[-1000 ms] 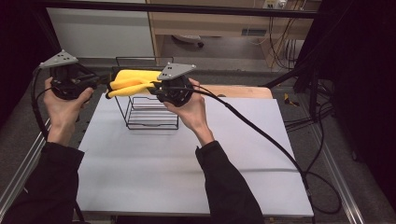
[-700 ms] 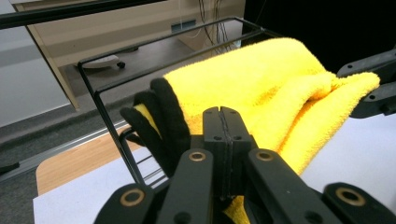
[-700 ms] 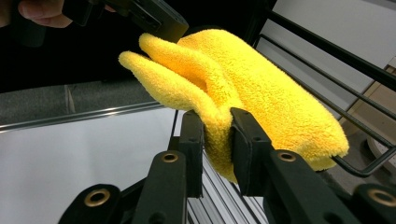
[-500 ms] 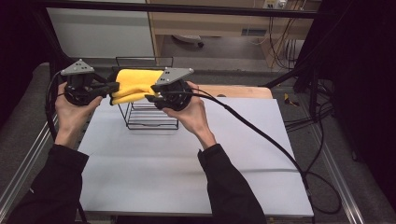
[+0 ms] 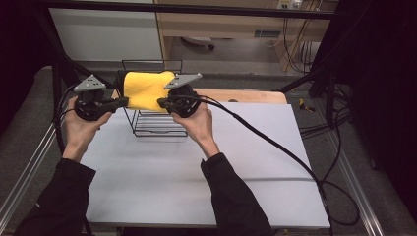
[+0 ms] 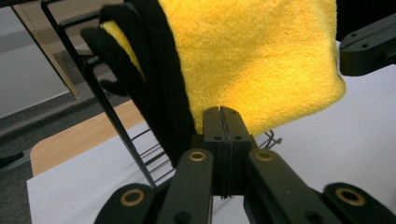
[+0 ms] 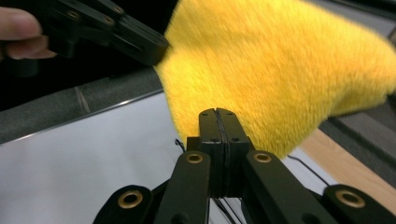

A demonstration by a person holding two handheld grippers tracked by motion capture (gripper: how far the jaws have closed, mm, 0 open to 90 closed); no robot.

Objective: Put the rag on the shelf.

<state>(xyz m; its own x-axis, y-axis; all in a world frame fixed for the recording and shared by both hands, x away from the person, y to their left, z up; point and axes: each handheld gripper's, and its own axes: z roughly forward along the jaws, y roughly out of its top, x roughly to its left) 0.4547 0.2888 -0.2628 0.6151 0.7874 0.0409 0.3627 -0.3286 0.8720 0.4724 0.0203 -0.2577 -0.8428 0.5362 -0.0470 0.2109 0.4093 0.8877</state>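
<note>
A yellow fluffy cloth (image 5: 145,91) hangs spread out above a black wire basket (image 5: 152,130), held up by both grippers. My left gripper (image 5: 124,101) is shut on the cloth's lower left edge, and in the left gripper view the cloth (image 6: 252,60) rises right behind its pressed-together tips (image 6: 219,112). My right gripper (image 5: 161,102) is shut on the lower right corner after its jaws just closed. The cloth (image 7: 280,70) spreads beyond its tips (image 7: 216,114). Black fabric folds (image 6: 140,70) hang beside the cloth at the basket's wire (image 6: 107,107).
The basket stands at the back of a white table top (image 5: 196,172). A wooden board (image 5: 246,96) lies behind it to the right. The right gripper's thick cable (image 5: 275,147) trails across the table to its right edge. A dark frame post (image 5: 54,73) stands at the left.
The cloth was a bunched roll over the basket and is now spread flat between the grippers. My left gripper has come in toward the basket and lower. The right hand has hardly shifted.
</note>
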